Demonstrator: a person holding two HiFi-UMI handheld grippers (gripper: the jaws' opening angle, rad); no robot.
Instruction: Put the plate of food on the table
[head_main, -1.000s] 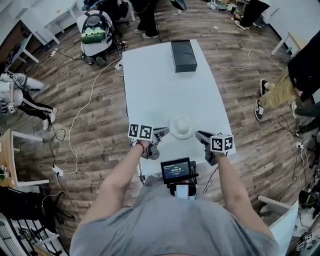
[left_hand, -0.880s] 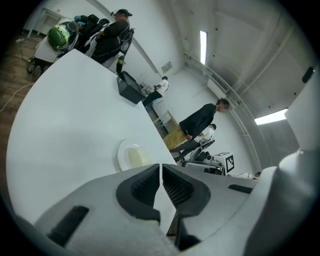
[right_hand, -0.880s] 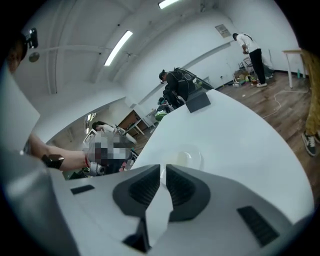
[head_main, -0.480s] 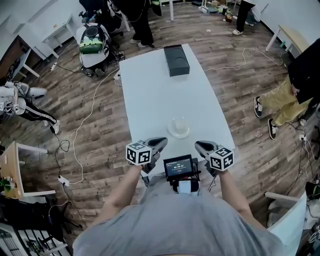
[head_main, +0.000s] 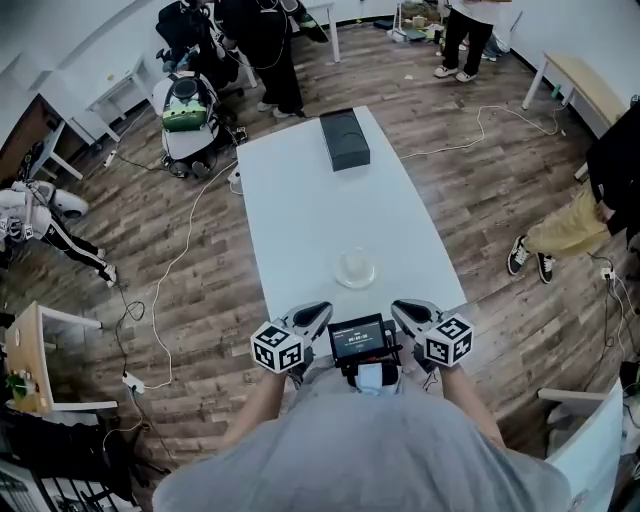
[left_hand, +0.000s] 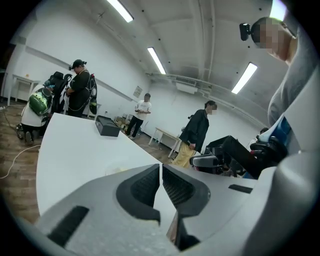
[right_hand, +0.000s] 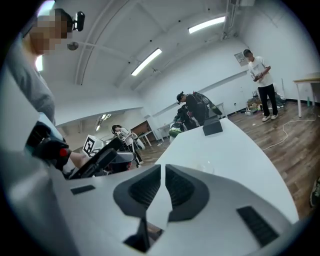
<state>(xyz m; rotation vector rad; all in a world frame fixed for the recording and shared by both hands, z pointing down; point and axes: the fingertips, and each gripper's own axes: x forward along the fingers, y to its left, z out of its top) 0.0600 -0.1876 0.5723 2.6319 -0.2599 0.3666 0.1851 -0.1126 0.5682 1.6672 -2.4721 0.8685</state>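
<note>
A person in a grey shirt stands at the near end of a long white table (head_main: 300, 200), holding a gripper in each hand close to the body. The left gripper (head_main: 318, 312) has its jaws closed together with nothing between them, and the right gripper (head_main: 402, 308) is the same, closed and empty. A small screen (head_main: 356, 339) sits between the two grippers. The plate (head_main: 355, 268), pale with something light on it, rests on the table just ahead of both grippers, midway between them and touching neither. Farther ahead of the grippers, near the table's far end, lies a black box (head_main: 344, 139). Beyond it stand several people (head_main: 270, 40). Cables (head_main: 170, 270) trail over the wooden floor to the left gripper's side.
</note>
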